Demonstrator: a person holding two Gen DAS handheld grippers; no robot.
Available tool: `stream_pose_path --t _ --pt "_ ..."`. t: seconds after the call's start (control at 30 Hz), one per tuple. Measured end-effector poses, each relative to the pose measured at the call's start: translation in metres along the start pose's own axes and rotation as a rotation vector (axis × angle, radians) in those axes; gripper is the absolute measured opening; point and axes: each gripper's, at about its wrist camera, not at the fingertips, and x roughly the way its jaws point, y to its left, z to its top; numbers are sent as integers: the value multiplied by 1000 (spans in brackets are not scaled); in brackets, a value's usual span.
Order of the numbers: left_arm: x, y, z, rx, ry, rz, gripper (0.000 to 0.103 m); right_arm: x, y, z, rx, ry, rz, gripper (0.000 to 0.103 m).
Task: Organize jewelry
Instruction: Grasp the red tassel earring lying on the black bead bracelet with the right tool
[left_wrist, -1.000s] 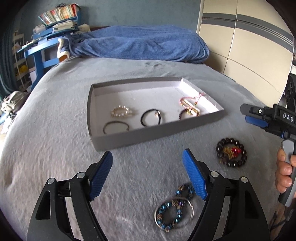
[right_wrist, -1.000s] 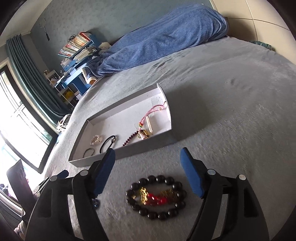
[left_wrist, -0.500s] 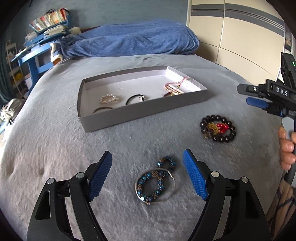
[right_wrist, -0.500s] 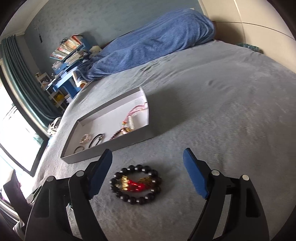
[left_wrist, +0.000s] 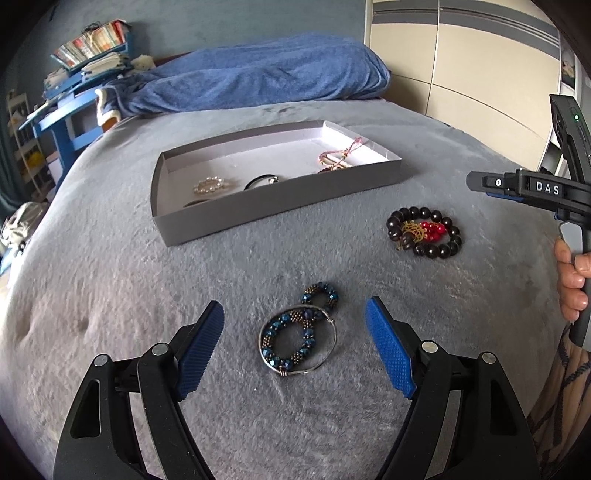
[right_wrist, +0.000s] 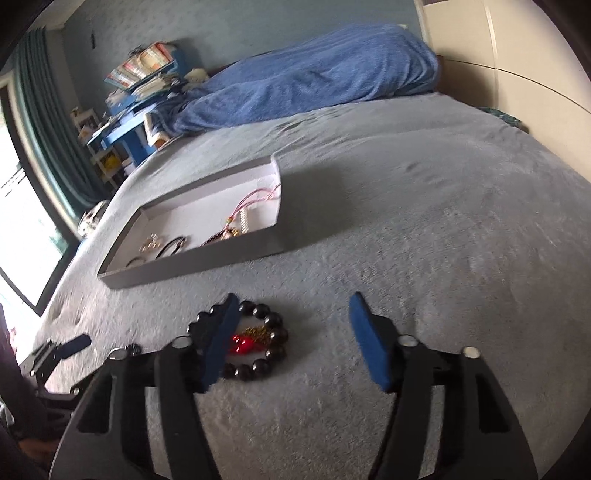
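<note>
Both grippers spread, holding nothing. Left gripper (left_wrist: 294, 345) hovers over the blue earrings (left_wrist: 300, 336); bead bracelet (left_wrist: 424, 236) lies right, tray (left_wrist: 280, 199) beyond. Next, I'd guess: drop, pinch, carry to tray.

- a home bedroom
- grey bed cover (left_wrist: 110, 295) with a blue blanket (left_wrist: 258, 81) heaped on it
- wardrobe doors (left_wrist: 461, 66), curtain (right_wrist: 48, 122), cluttered blue shelf (left_wrist: 74, 107)

Soft daylight, fisheye-warped edges; right wrist view slightly motion-blurred.

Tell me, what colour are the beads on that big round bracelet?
Dark beaded bracelet: near-black beads, red and gold charms; clearest from left wrist.
</note>
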Motion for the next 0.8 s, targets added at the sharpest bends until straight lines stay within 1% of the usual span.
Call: stream_pose_path --t 0.03,0.07,0.3,0.47,0.5,0.53,0.57,0.63,0.7,0.8 --pt "1 0 0 0 2 1 79 2 3 -1 -10 7 6 49" --pt "1 0 0 1 3 2 79 3 7 -2 -29 17 17 48" --pt "1 0 0 -2 1 -3 79 19 38 -8 -145 81 61 48" --pt "2 0 1 -3 0 -6 79 40 58 -16 -259 141 43 45" --pt "2 0 1 -4 0 -6 79 43 60 -18 -274 148 37 43" --pt "2 0 1 -4 0 -7 79 47 61 -19 -288 158 30 36" --pt "3 0 2 -4 1 -7 79 52 62 -21 -297 175 25 32" --pt "3 0 2 -3 0 -7 79 54 60 -22 -291 177 36 25" --pt "3 -1 2 -3 0 -8 79 52 58 -20 -277 176 61 11" --pt "5 -3 3 1 1 -10 79 47 57 -18 -262 165 79 9"
